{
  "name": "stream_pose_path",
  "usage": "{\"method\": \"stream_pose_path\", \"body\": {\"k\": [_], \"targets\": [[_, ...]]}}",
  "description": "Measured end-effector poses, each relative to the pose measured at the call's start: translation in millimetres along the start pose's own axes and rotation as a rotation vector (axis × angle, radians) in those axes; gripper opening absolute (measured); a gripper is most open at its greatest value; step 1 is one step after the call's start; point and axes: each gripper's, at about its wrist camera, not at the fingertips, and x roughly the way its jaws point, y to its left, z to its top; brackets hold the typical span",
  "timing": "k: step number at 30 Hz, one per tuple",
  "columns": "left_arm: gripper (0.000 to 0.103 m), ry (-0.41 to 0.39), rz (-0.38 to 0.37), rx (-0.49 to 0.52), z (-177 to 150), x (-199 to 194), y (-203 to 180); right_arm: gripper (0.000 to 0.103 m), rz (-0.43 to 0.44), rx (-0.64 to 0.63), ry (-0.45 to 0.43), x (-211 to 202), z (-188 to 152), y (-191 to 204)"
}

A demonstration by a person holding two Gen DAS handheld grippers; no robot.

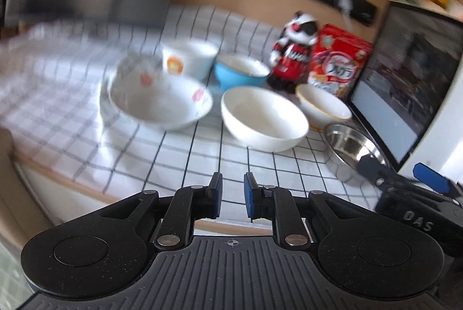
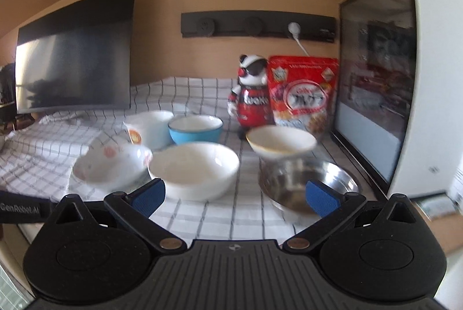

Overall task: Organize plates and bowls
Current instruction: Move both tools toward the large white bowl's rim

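Note:
Several bowls stand on a checked cloth [image 1: 202,165]. From left to right they are a white bowl with orange prints [image 1: 162,104] [image 2: 110,165], a plain white bowl [image 1: 263,119] [image 2: 194,171], a white bowl with a yellow rim [image 1: 324,104] [image 2: 280,142] and a steel bowl [image 1: 350,148] [image 2: 306,182]. Behind them are a blue bowl [image 1: 240,73] [image 2: 195,130] and a deep white bowl with an orange mark [image 1: 188,58] [image 2: 150,127]. My left gripper [image 1: 233,194] is shut on nothing, above the cloth's near edge. My right gripper [image 2: 235,195] [image 1: 399,169] is wide open and holds nothing, just in front of the plain white and steel bowls.
A badger figurine [image 2: 250,96] and a red cereal bag [image 2: 302,96] stand behind the bowls. A white appliance with a dark glass door [image 2: 376,84] closes off the right side. A dark screen [image 2: 75,55] stands at the back left. The counter's edge [image 1: 58,180] runs near the left gripper.

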Motion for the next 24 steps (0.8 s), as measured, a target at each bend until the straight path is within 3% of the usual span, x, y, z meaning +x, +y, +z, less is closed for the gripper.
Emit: {"method": "stream_pose_path", "body": {"k": [4,7,9,13,18,24], "targets": [[0.018,0.117,-0.052,-0.114,28,28,28,0.103,0.062,0.006,0.029,35,30,5],[0.018,0.143,-0.095,-0.155,46,47,45,0.103,0.104,0.009,0.067,67,51,9],[0.018,0.186,-0.086,-0.184,56,63,53,0.103,0.119,0.026,0.106,90,64,10],[0.017,0.207,-0.046,-0.15,74,89,61,0.103,0.124,0.04,0.209,129,86,8],[0.018,0.299,-0.122,-0.113,90,122,62,0.103,0.122,-0.008,0.34,164,101,16],[0.018,0.363,-0.268,-0.164,107,149,63,0.103,0.215,0.248,0.555,211,116,-6]]}}
